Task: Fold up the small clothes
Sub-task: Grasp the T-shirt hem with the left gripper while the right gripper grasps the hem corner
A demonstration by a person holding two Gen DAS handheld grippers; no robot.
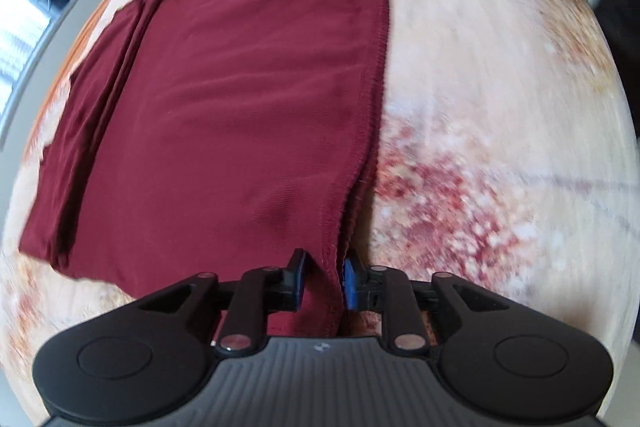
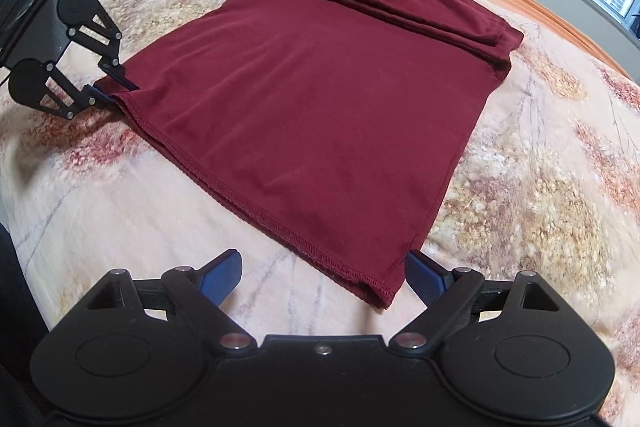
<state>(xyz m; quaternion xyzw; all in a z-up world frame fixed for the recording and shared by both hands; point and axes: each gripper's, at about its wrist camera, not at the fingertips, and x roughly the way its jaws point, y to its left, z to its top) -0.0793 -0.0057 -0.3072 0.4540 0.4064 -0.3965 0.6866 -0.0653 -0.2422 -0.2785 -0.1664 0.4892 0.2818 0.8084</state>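
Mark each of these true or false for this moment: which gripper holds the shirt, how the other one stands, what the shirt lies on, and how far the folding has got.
1. The left gripper is closed on a hem corner of the dark red shirt. True.
2. The right gripper is clamped on the shirt. False: its jaws stand wide open, with the near hem corner between them and not pinched.
3. The shirt lies on a bare wooden table. False: it lies on a floral bedspread.
4. The far end of the shirt is already folded over in layers. True.
5. Both grippers are at the same hem edge, one at each corner. True.
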